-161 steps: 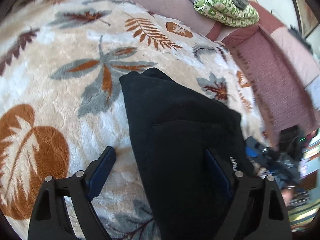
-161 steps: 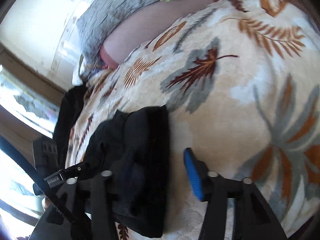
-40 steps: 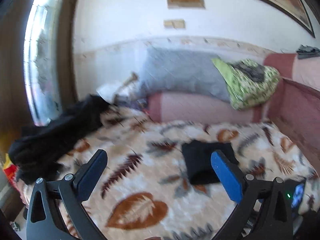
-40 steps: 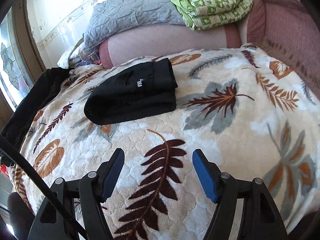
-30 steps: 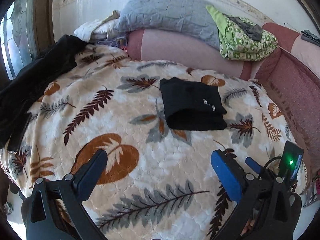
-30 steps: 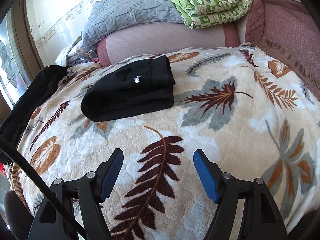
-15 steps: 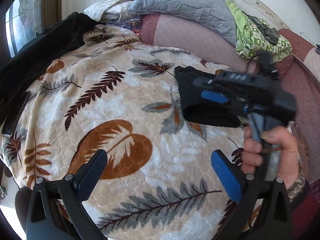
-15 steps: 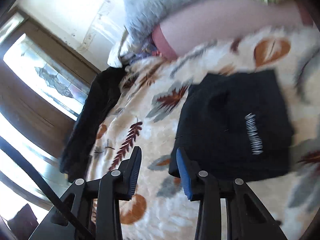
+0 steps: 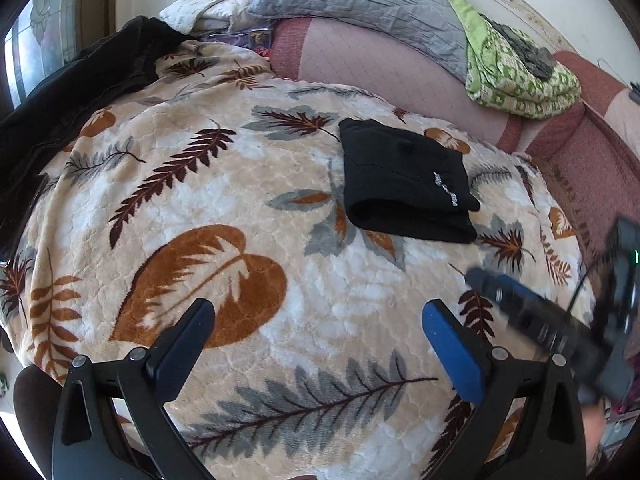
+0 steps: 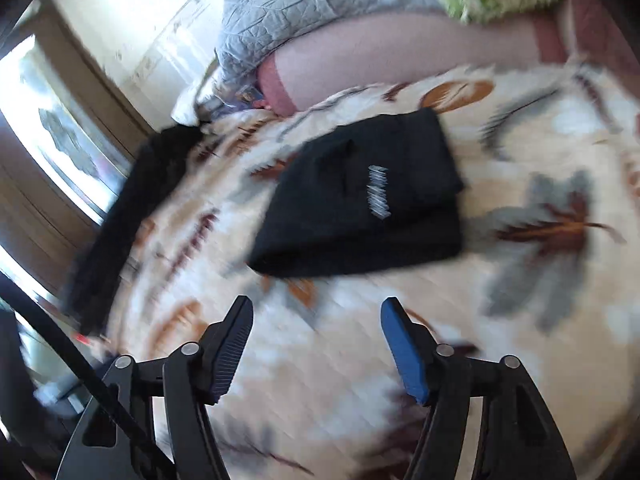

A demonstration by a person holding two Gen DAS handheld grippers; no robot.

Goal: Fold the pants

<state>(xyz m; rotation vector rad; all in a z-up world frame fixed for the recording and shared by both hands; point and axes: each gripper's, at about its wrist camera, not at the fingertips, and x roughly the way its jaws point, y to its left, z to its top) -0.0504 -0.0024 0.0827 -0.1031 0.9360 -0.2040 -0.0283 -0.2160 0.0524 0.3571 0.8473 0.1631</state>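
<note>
Change: right gripper (image 10: 316,344) has been widened since half a second ago; folded black pants (image 9: 404,182) unmoved on leaf-patterned blanket (image 9: 280,280).
Pose: left gripper (image 9: 316,340) is held wide, empty, above the blanket.

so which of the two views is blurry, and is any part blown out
Right wrist view: motion-smeared across the blanket and folded pants, with the window blown out. Left wrist view: sharp, apart from the blurred right gripper at its edge.

Both grippers' jaws wide apart, empty.
</note>
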